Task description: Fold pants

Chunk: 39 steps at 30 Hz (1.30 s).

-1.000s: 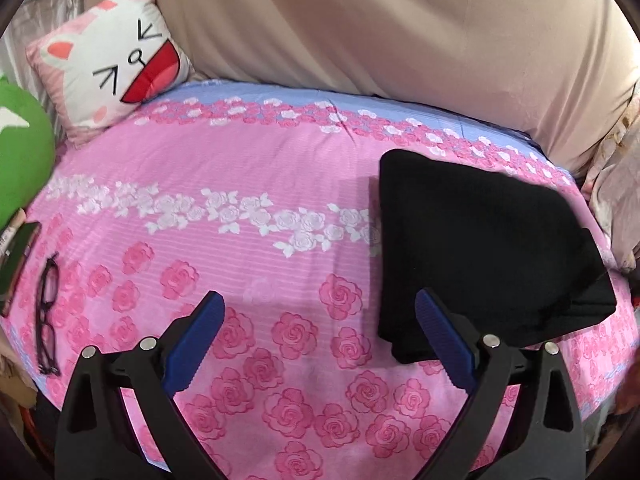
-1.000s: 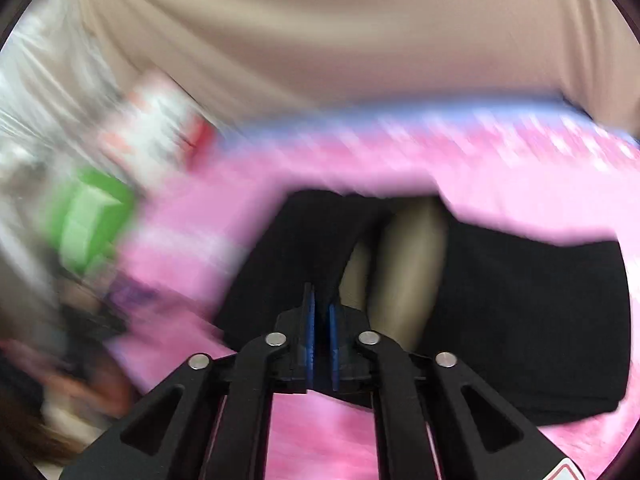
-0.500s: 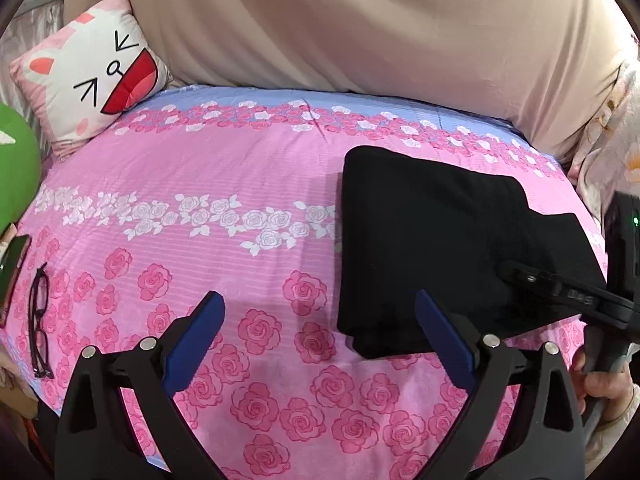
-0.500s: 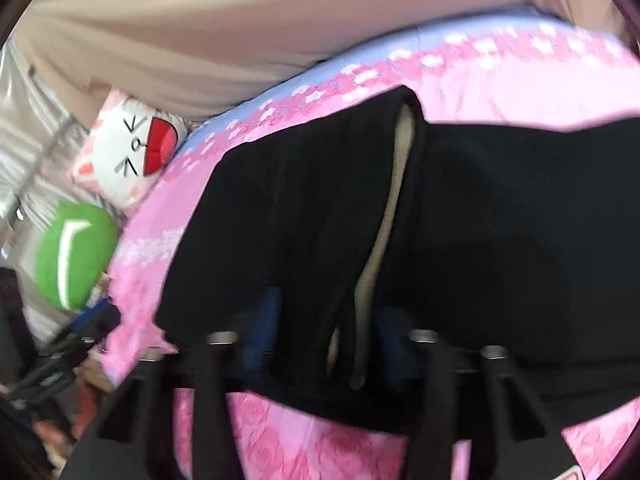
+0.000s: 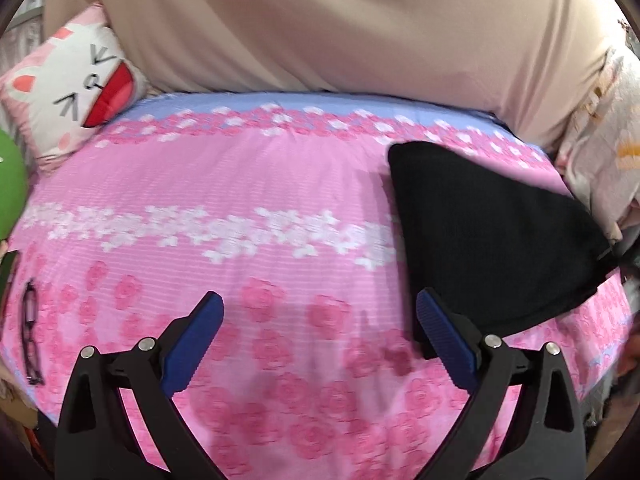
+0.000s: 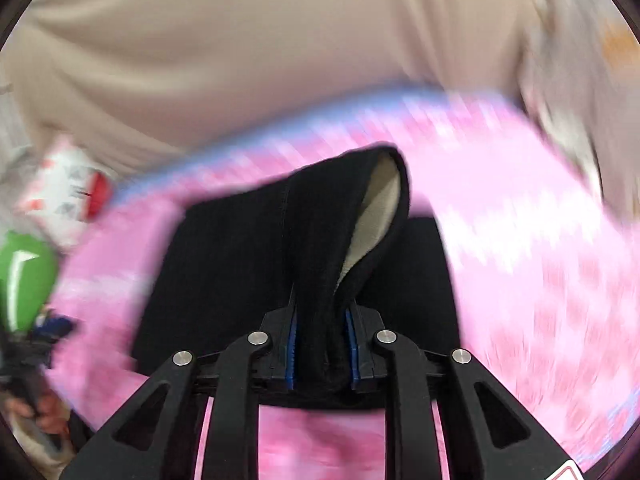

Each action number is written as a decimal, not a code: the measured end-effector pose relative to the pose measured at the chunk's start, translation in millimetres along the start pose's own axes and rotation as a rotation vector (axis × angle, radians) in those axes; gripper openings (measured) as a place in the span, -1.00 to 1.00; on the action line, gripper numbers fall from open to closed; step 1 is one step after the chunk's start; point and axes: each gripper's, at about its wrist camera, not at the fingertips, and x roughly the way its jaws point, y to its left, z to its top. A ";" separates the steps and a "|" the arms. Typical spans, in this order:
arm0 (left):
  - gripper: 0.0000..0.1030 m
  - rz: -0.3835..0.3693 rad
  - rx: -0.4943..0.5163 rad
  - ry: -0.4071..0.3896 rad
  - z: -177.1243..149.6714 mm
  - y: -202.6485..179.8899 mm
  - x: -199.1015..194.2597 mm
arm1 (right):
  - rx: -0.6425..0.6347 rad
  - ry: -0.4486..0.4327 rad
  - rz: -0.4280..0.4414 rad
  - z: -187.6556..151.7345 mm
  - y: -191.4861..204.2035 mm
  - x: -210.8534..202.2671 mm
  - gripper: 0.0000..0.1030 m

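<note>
Black pants [image 5: 488,232] with a pale fleece lining lie folded on the right side of the pink flowered bed [image 5: 240,208]. In the right wrist view my right gripper [image 6: 322,350] is shut on a thick bunch of the pants [image 6: 320,248], lifting one end so the cream lining shows in the raised fold. The rest of the pants spreads flat beneath it. My left gripper [image 5: 318,334] hovers open over the bare sheet, its right finger close beside the pants' near left corner, with nothing between the pads.
A cat-face cushion [image 5: 68,80] and a green plush [image 5: 10,188] sit at the bed's far left. Glasses [image 5: 30,336] lie near the left edge. A beige cover [image 5: 320,24] rises behind the bed, and light bedding [image 5: 600,152] is heaped at the right.
My right gripper has swung sideways with the pants' end, raising it off the bed. The left view has shifted, so the pants now sit further right, and the right gripper has left that view.
</note>
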 end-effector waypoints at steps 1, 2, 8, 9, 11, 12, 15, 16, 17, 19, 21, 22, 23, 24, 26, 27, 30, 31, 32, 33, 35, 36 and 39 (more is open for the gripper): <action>0.85 -0.021 0.006 0.012 0.9 -8.4 4.7 | 0.037 0.040 0.001 -11.5 -14.5 19.7 -0.53; 0.85 -0.034 0.007 0.017 1.7 -13.3 7.2 | 0.077 0.003 0.050 -16.2 -21.7 17.0 -0.49; 0.87 -0.211 -0.054 0.091 9.5 -42.6 42.5 | 0.083 -0.119 0.007 -4.4 -29.3 -25.9 0.41; 0.86 -0.232 -0.058 0.117 10.8 -48.1 55.9 | 0.073 -0.114 -0.004 -2.5 -33.0 -23.7 0.47; 0.86 -0.248 -0.082 0.170 11.6 -55.4 81.3 | 0.065 -0.061 -0.030 -2.7 -42.5 -9.7 0.48; 0.86 -0.270 -0.097 0.192 11.1 -57.7 93.0 | 0.069 -0.031 -0.032 -2.3 -44.6 0.8 0.48; 0.91 -0.303 -0.136 0.169 11.2 -60.5 103.8 | 0.101 0.035 0.022 -8.9 -55.0 26.3 0.46; 0.80 -0.323 -0.129 0.173 12.4 -63.2 107.9 | 0.139 0.038 0.083 -13.1 -58.6 34.1 0.47; 0.56 -0.327 -0.121 0.161 13.4 -64.0 108.4 | 0.159 0.022 0.107 -15.5 -58.3 36.8 0.21; -0.22 -0.377 -0.115 0.157 17.8 -62.4 102.8 | 0.158 0.008 0.144 -12.4 -47.8 29.4 -0.21; -0.63 -0.376 -0.105 0.119 25.7 -53.6 84.6 | 0.152 -0.027 0.181 -6.6 -34.1 11.9 -0.28; -0.64 -0.410 -0.111 0.104 29.7 -46.1 70.9 | 0.143 -0.048 0.222 -4.4 -24.8 0.0 -0.29; -0.65 -0.421 -0.117 0.101 31.0 -40.5 59.8 | 0.127 -0.063 0.249 -1.0 -15.0 -9.8 -0.30; -0.65 -0.423 -0.117 0.091 30.7 -34.0 45.8 | 0.096 -0.076 0.278 -1.0 -2.1 -20.4 -0.30; -0.64 -0.365 -0.084 0.053 23.9 -22.5 17.0 | 0.045 -0.075 0.325 -6.4 19.4 -31.1 -0.30; -0.62 -0.307 -0.059 0.046 16.1 -15.7 6.2 | 0.034 -0.063 0.336 -11.0 26.1 -30.7 -0.29; -0.43 -0.191 -0.033 0.121 -3.9 -2.1 16.7 | -0.004 0.050 0.276 -40.4 38.8 3.1 0.08; -0.28 -0.178 -0.038 0.166 -15.2 1.6 28.1 | -0.015 0.078 0.207 -46.3 38.1 13.6 0.20; -0.22 -0.176 -0.061 0.181 -23.8 5.0 33.2 | -0.002 0.100 0.135 -55.8 32.9 22.3 0.26; -0.19 -0.164 -0.071 0.173 -24.7 5.7 32.4 | 0.039 0.086 0.173 -58.2 27.2 17.0 0.26; -0.15 -0.100 -0.047 0.105 -21.7 -0.1 17.6 | 0.074 0.035 0.152 -53.7 24.9 -4.1 0.26; -0.10 -0.064 -0.033 0.064 -18.4 -3.6 10.5 | 0.051 -0.014 0.122 -49.5 29.0 -18.2 0.26; 0.34 -0.005 0.015 -0.054 -6.0 -16.9 -10.1 | -0.035 -0.103 0.114 -35.6 48.6 -44.2 0.26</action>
